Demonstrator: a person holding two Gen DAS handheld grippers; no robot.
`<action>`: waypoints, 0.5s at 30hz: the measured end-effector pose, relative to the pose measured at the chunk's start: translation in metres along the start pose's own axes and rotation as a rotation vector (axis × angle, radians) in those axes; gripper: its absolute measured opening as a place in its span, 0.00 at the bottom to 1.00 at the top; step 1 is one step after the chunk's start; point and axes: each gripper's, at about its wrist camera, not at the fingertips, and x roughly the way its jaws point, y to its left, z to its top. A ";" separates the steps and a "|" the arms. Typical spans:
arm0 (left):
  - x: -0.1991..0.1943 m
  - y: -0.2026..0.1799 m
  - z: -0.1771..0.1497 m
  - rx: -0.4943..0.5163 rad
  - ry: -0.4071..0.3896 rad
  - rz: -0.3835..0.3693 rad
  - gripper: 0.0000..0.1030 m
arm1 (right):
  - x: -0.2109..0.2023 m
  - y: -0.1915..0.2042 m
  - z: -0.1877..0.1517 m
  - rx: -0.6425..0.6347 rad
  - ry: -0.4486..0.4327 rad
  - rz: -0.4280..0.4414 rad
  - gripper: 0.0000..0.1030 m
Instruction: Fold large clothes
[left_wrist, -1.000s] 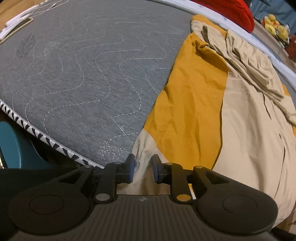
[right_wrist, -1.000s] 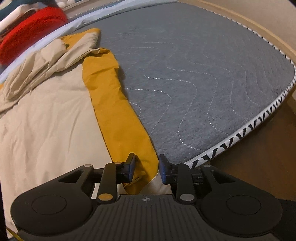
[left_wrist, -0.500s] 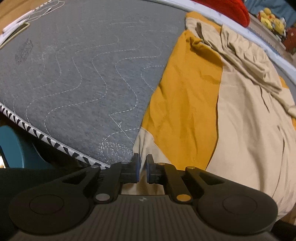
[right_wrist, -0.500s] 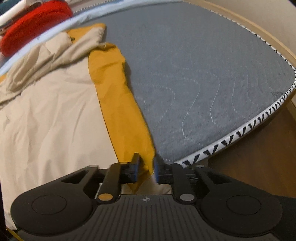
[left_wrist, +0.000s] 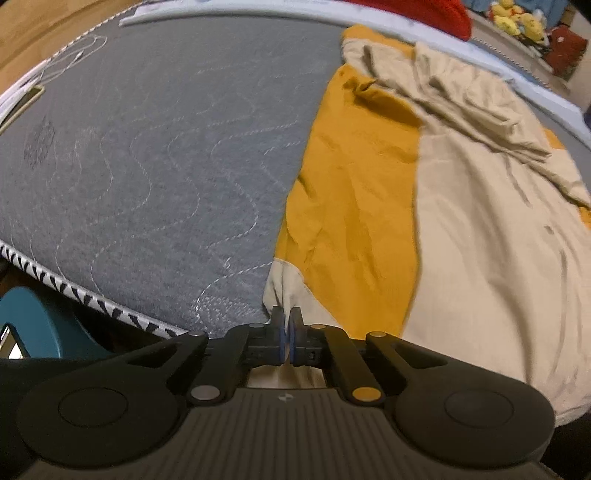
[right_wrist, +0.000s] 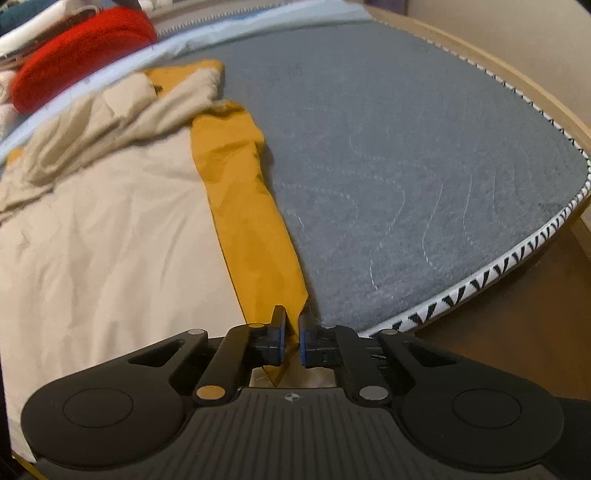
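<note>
A large garment (left_wrist: 480, 258) of beige cloth with mustard side panels lies spread on the grey quilted mattress (left_wrist: 147, 166). In the left wrist view my left gripper (left_wrist: 287, 317) is shut on the garment's beige near corner, at the mattress's front edge. The right wrist view shows the same garment (right_wrist: 110, 240) with its narrow mustard strip (right_wrist: 251, 221) running down to my right gripper (right_wrist: 292, 321). That gripper's jaws are closing, with the strip's pointed end pinched between the pads. The far end of the garment is bunched up.
A red cushion (right_wrist: 81, 55) lies past the mattress's (right_wrist: 406, 147) far edge, with yellow plush toys (left_wrist: 517, 22) behind it. A white cable (left_wrist: 74, 55) trails over the far left corner. A teal object (left_wrist: 37, 321) sits below the patterned front edge. Wood (right_wrist: 517, 332) borders the right side.
Both grippers have closed from open onto the garment's near corners, the left on beige cloth and the right on the mustard strip. Neither hand has moved far.
</note>
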 end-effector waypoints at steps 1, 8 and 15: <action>-0.006 -0.001 0.002 0.003 -0.010 -0.015 0.01 | -0.006 0.001 0.002 0.002 -0.013 0.009 0.06; -0.077 -0.004 0.022 0.063 -0.110 -0.159 0.00 | -0.073 0.006 0.031 -0.034 -0.133 0.156 0.05; -0.139 0.010 0.039 0.075 -0.170 -0.304 0.00 | -0.141 -0.024 0.050 0.016 -0.238 0.313 0.00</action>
